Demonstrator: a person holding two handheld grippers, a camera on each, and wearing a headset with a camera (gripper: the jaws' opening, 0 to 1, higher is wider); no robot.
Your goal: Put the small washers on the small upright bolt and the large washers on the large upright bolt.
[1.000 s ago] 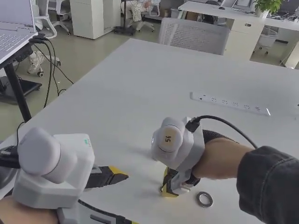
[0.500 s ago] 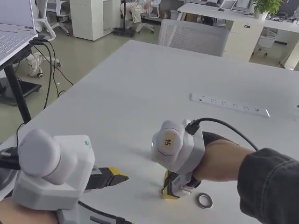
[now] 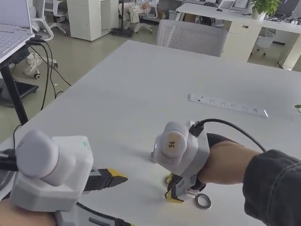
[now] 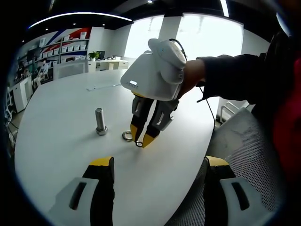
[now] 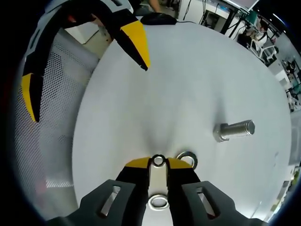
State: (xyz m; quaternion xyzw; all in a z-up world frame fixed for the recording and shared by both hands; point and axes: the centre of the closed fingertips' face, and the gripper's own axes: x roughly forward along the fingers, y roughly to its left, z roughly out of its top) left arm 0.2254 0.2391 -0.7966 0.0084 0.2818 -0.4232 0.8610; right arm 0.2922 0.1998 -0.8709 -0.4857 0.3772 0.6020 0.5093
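In the right gripper view my right gripper (image 5: pixel 158 164) is shut on a small washer (image 5: pixel 162 159), held just above the white table (image 5: pixel 178 80). A larger washer (image 5: pixel 194 161) lies beside its tips and another washer (image 5: pixel 151 202) lies on the table under the fingers. A steel bolt (image 5: pixel 233 130) stands a short way beyond. The left gripper view has the bolt (image 4: pixel 100 121) upright, a washer (image 4: pixel 123 136) at its foot, and the right gripper (image 4: pixel 143 140) tips-down next to them. My left gripper (image 4: pixel 159 165) is open and holds nothing. In the head view, a washer (image 3: pixel 197 201) lies right of the right gripper (image 3: pixel 173 195).
A white power strip (image 3: pixel 225 104) lies further back on the table. A mesh chair (image 3: pixel 190 36) stands at the far edge, and a laptop on a stand (image 3: pixel 11 28) is off to the left. The left gripper (image 3: pixel 113 181) sits near the table's front left edge.
The head camera has shifted a little. My right gripper has edged slightly toward the near side, still pinching the small washer. The left gripper has stayed put.
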